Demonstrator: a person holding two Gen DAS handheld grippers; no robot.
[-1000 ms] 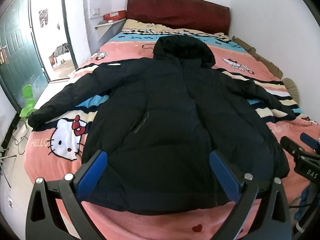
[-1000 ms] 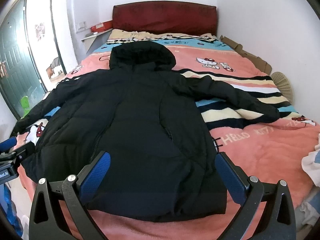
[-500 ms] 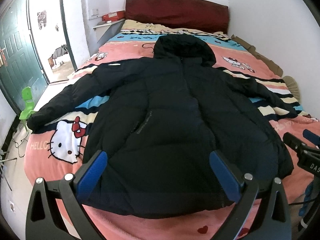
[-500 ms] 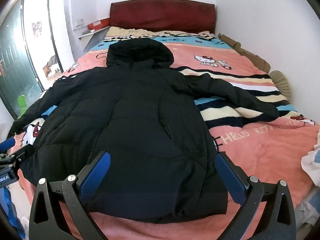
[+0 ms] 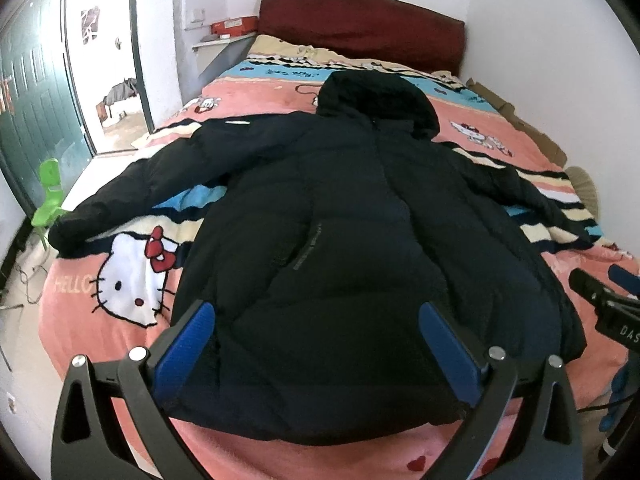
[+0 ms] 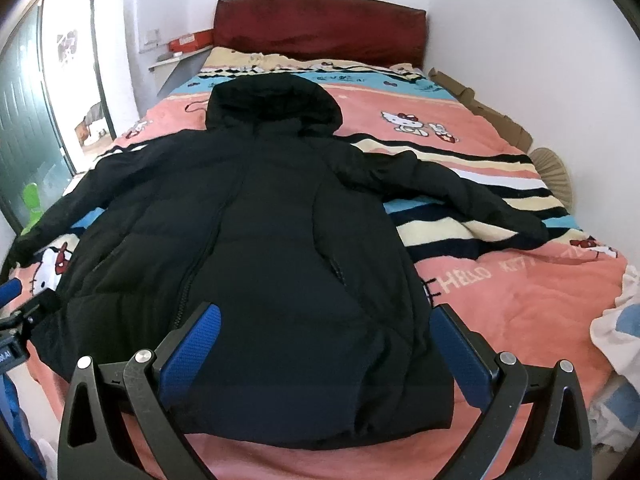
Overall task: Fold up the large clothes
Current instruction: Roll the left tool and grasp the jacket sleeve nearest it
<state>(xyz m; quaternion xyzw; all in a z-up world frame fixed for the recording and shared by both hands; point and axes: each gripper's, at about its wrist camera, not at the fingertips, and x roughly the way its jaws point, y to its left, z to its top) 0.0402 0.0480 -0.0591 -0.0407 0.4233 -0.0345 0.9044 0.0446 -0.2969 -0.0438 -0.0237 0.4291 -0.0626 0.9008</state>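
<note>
A large black hooded puffer jacket (image 5: 340, 240) (image 6: 272, 248) lies flat on the bed, front up, zipper closed, hood toward the headboard and both sleeves spread sideways. My left gripper (image 5: 316, 344) hovers open above the hem at the foot of the bed, blue pads wide apart, holding nothing. Just as wide open and empty, my right gripper (image 6: 326, 344) hangs over the hem's right half. Each gripper shows at the edge of the other's view: the right gripper (image 5: 604, 304), the left gripper (image 6: 20, 320).
The bed carries a pink cartoon-cat blanket (image 5: 120, 280) with striped bands (image 6: 480, 216). A dark red headboard (image 5: 360, 28) stands against the back wall, white wall on the right. A green door (image 5: 36, 92), a green chair (image 5: 50, 196) and a shelf (image 5: 224, 40) are on the left. Loose cloth (image 6: 616, 332) lies at right.
Both grippers have shifted slightly forward and to the left over the hem. The jacket has not moved and both grippers stay open.
</note>
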